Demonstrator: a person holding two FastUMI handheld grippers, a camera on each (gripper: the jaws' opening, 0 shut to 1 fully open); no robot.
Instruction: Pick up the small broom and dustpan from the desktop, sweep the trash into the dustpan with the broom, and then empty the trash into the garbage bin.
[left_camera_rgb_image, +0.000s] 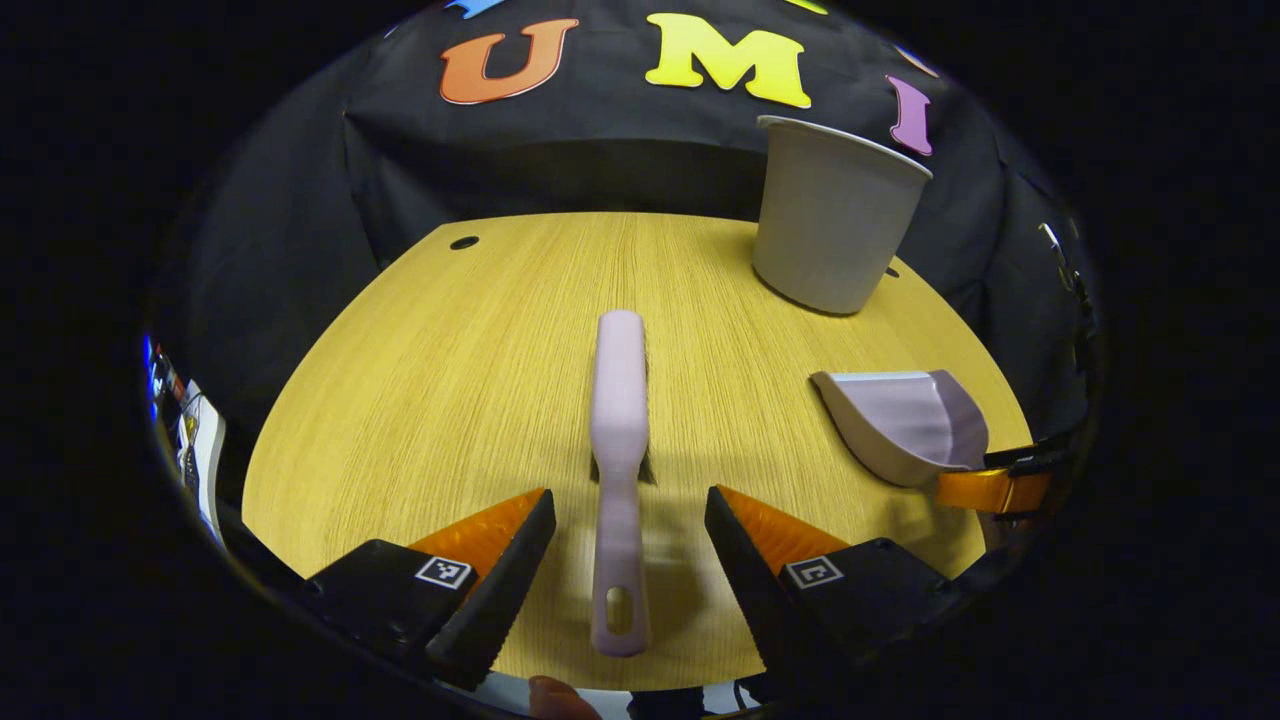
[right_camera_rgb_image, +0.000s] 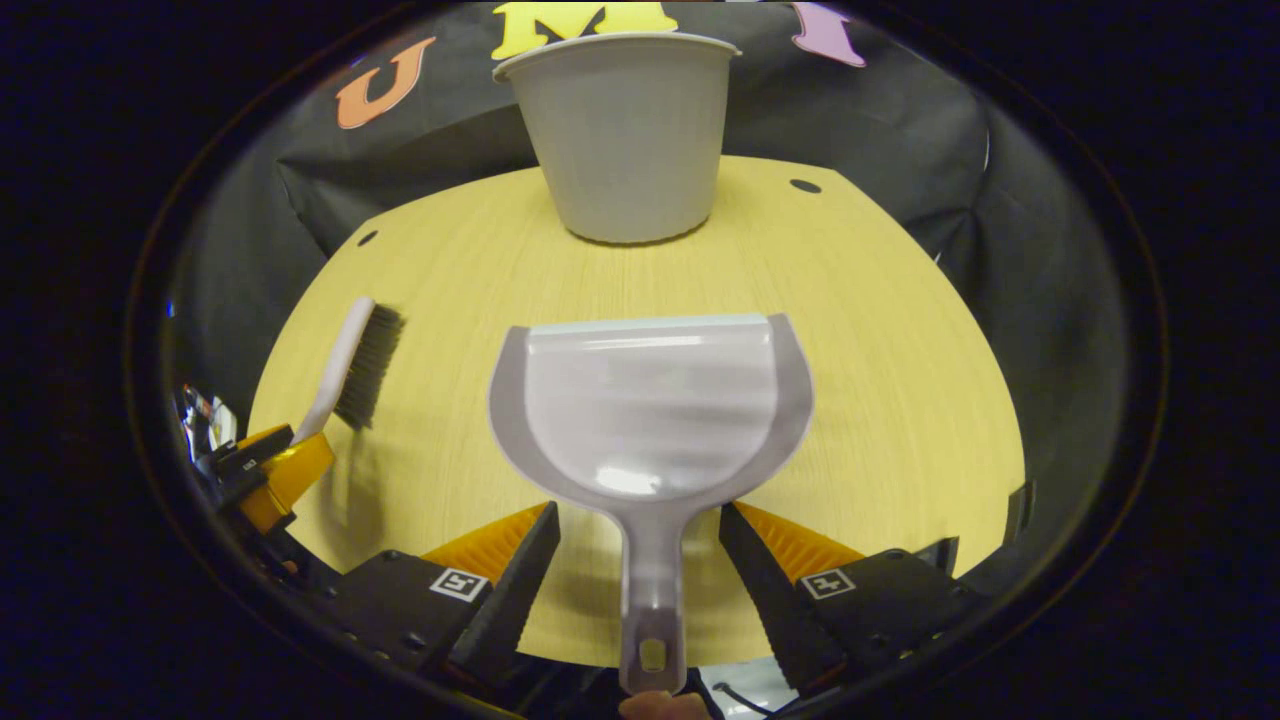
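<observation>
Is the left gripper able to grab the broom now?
Probably yes. The left gripper is open, with the broom handle lying between its fingers on the table; nothing stands in the way.

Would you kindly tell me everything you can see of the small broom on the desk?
The small broom is pale lilac, of what looks like smooth plastic, with a long flat back narrowing to a handle that has an oval hanging hole at its end. In the right gripper view its dark bristles stand out along one side of the head. It lies on the wooden desktop, handle between the fingers of the open left claw, which do not press on it. It points roughly towards the back of the desk.
</observation>
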